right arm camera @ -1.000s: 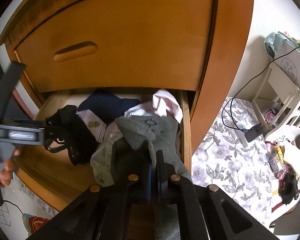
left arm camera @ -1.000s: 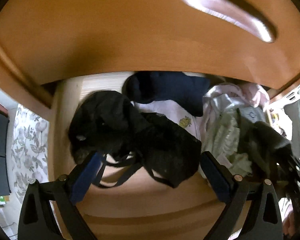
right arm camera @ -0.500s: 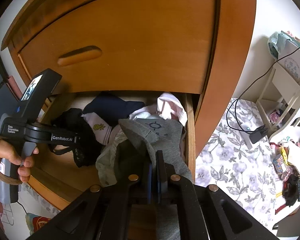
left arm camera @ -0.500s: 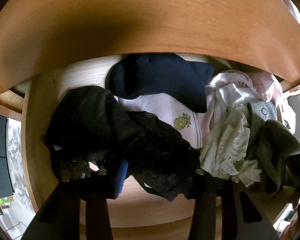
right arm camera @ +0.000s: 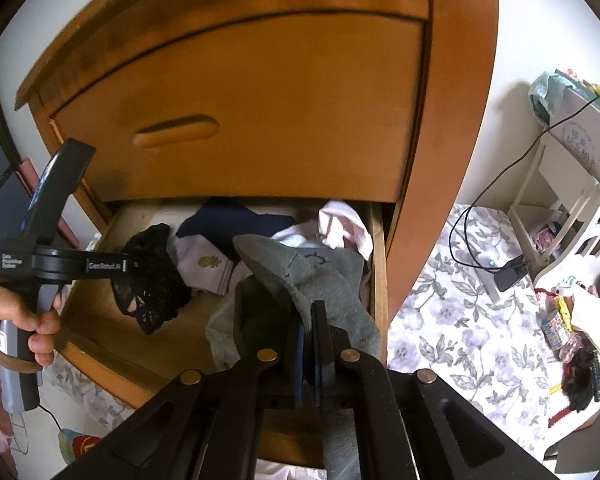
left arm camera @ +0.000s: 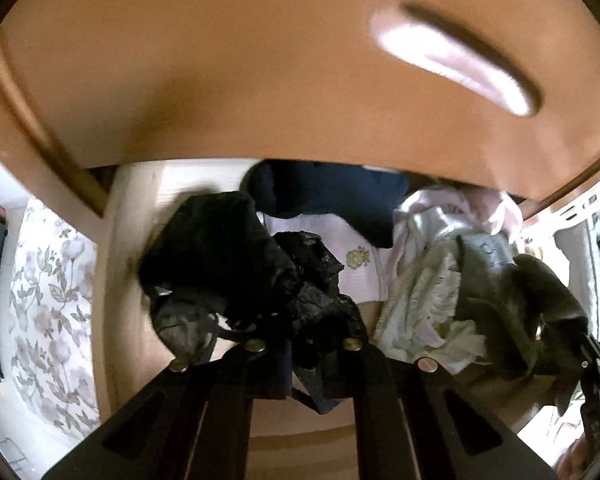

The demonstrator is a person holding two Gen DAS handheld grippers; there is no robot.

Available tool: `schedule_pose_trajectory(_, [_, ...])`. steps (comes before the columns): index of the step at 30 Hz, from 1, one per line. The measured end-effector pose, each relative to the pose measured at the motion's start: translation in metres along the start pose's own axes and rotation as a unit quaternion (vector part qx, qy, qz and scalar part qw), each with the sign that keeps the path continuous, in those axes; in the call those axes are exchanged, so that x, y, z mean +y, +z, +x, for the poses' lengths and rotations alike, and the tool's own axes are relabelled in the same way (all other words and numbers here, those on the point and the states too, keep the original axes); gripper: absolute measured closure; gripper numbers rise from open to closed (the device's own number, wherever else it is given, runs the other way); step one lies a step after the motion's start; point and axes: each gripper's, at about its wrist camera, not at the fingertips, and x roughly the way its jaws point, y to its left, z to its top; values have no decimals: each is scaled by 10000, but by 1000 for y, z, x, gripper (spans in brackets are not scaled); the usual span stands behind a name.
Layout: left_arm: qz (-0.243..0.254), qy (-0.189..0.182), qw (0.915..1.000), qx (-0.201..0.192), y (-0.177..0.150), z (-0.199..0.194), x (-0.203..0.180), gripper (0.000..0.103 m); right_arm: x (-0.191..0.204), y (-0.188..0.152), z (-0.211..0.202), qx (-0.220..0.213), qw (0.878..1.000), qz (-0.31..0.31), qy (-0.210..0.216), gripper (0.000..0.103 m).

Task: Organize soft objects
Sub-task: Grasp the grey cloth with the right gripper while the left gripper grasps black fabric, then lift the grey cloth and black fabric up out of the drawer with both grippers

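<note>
The left wrist view looked close and low into the open drawer (left arm camera: 132, 264). The right wrist view sat higher and farther back, facing the same drawer (right arm camera: 380, 280); both shared its clothes.

Black tool (right arm camera: 306, 344) — blue pads, brass screws

My open drawer (right arm camera: 380, 280) sits under the shut one (right arm camera: 260, 120). In it, lace (right arm camera: 152, 280) hangs at the left from my left gripper (left arm camera: 300, 340); a sock (right arm camera: 240, 220) lies at the back, a shirt (right arm camera: 204, 264) before it. At the right, a cloth (right arm camera: 320, 276) is pinched in my right gripper (right arm camera: 312, 344).
</note>
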Motion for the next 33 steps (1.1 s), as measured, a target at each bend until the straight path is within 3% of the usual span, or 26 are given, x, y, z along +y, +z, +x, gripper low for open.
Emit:
schedule_pose_trajectory(7, [-10,-160,9974,-703,-14,-59,2,95,4,2,-26,-199,9998,-11,36,100])
schedule_pose_trajectory(15, [-14,-416,9883,-1469,-37,-124,-4,95,15,6,-60,-488,9987,-28,110,100])
schedule_pose_trajectory(24, [153,-627,9689,-2387,-66,-215,-6,95,35,13,-118,-1122,9932,-190,240,100])
schedule_pose_trajectory(33, [349,-889,9511,-2939,-104,-273,-14,95,55,10,-194,-1852,9808,-363,495,100])
